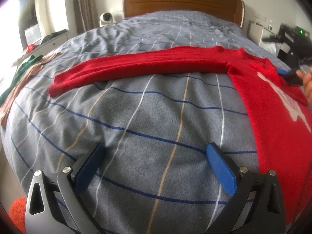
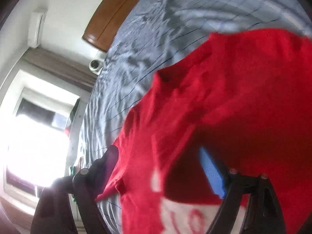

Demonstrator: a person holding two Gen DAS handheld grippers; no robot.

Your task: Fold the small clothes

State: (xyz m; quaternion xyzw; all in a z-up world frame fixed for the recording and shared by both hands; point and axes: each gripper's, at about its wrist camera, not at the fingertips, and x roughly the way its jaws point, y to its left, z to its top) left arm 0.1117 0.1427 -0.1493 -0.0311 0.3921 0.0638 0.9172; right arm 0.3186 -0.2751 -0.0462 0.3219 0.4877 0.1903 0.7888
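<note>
A red long-sleeved top (image 1: 259, 89) with white lettering lies on the bed. One sleeve (image 1: 136, 66) stretches out flat to the left. My left gripper (image 1: 154, 156) is open and empty, low over the bare blanket in front of the sleeve. My right gripper (image 1: 290, 76) shows at the right edge of the left wrist view, at the top's folded-over part. In the right wrist view the red cloth (image 2: 214, 107) drapes over and between the wide-set fingers (image 2: 212, 171), and the view is tilted and blurred.
A grey checked blanket (image 1: 156, 117) covers the bed, with a wooden headboard (image 1: 183, 2) at the far end. Green and tan clothes (image 1: 25, 72) lie at the left edge. A white round device (image 1: 106, 18) stands beside the headboard. A bright window (image 2: 33, 142) is at the left.
</note>
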